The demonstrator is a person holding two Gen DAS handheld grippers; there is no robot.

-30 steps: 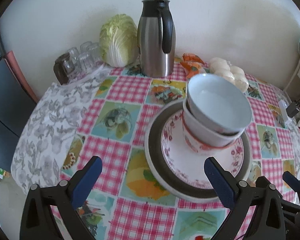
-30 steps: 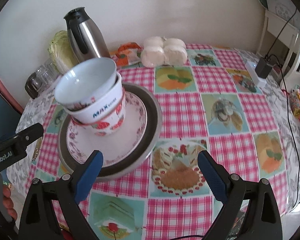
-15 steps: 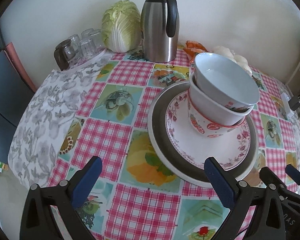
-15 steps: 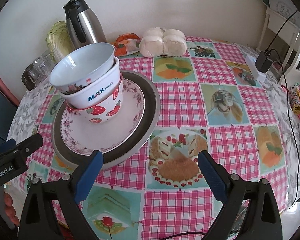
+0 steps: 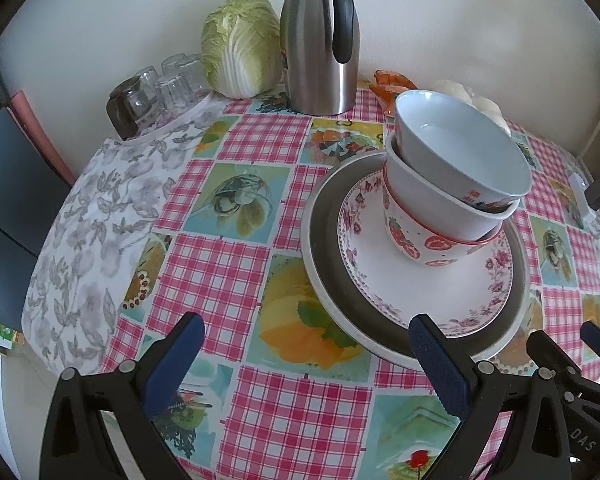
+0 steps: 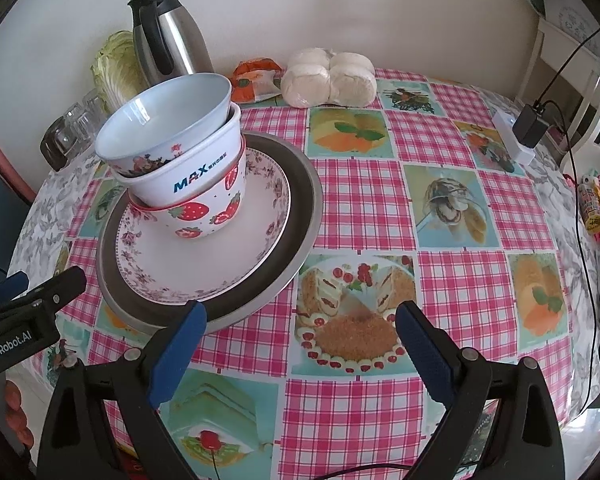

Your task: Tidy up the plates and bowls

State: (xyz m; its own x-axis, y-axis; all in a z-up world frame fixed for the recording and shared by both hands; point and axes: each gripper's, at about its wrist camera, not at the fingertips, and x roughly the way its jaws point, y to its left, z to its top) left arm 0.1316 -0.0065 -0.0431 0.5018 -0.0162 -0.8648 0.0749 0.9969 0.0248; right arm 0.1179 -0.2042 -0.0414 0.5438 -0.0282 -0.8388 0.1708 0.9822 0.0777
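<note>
Three nested bowls (image 6: pixel 172 160) on floral plate (image 6: pixel 204 256), inside grey-rimmed plate (image 6: pixel 300 216), left of table centre. Stack unchanged since a second ago; both cameras pulled back (stacking judged done). Left gripper (image 5: pixel 308 364) and right gripper (image 6: pixel 300 344) spread, empty.

— What's behind the table (image 6: pixel 452 200)?
— A plain cream wall (image 6: pixel 340 4), lit by soft daylight.
— And the table itself?
— Round, under a pink checked cloth (image 5: pixel 216 268) with food pictures; a grey floral cloth (image 5: pixel 88 216) hangs at its left edge.
— Any furniture?
— A white stand (image 6: pixel 568 56) at the far right, with a black cable (image 6: pixel 568 52) running across it.
</note>
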